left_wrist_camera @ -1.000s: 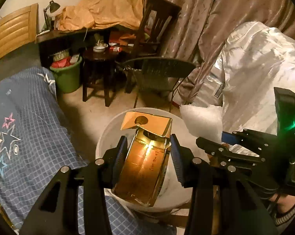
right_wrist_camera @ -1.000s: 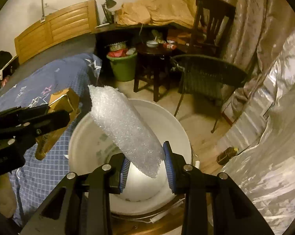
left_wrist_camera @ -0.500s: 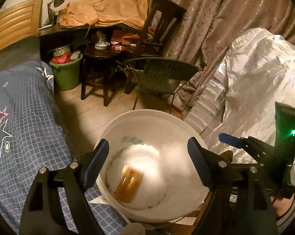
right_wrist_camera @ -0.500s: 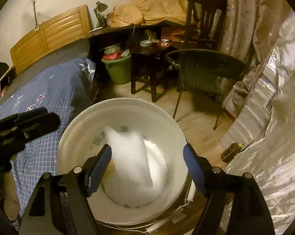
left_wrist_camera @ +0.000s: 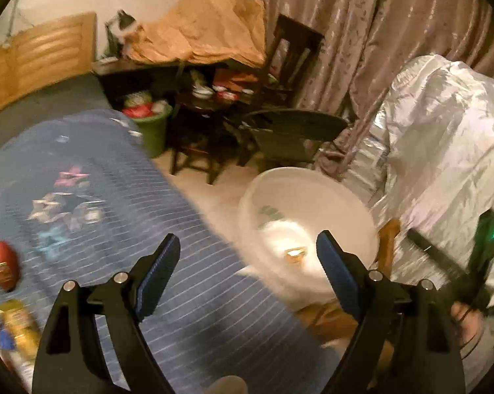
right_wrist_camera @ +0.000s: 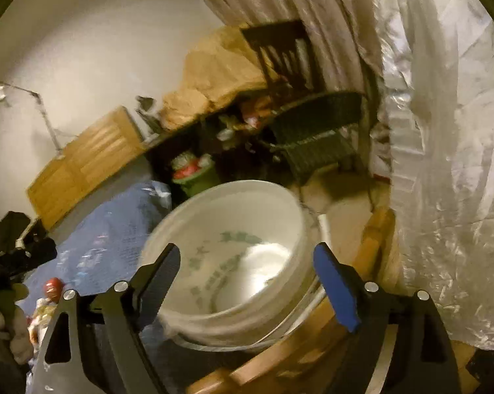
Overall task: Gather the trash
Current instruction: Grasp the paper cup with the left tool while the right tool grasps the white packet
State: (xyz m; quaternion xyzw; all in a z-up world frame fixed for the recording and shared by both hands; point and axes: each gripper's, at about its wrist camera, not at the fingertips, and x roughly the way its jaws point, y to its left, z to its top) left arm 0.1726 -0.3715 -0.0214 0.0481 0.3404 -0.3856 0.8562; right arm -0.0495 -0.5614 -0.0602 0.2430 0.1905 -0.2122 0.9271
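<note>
- The round white plastic bucket stands on a wooden stool just beside the bed; green printed characters run around its inner wall, too blurred to read.
- Inside the bucket, the small gold carton lies at the bottom beside a pale, bubbly white wrap; only a small gold patch of the carton shows, so which way its long side points cannot be told.
- The left gripper is spread wide with nothing between its blue-padded fingers, hanging over the edge of the bed and the bucket's near rim.
- The right gripper is also spread wide and empty, its fingers framing the bucket's mouth; the bucket looks tilted in this view.
- On the blue checked bedspread with star prints, a glossy red packet with a label too blurred to read lies near the left edge; a yellow-and-blue wrapper lies just below it, its print also unreadable.
- The same red packet appears small and far left in the right wrist view, beside more blurred wrappers.
- A green plastic bin filled with red and white litter stands by a dark wooden stool; a dark wicker chair stands beyond the bucket, and crinkled silver foil sheeting hangs to the right.
</note>
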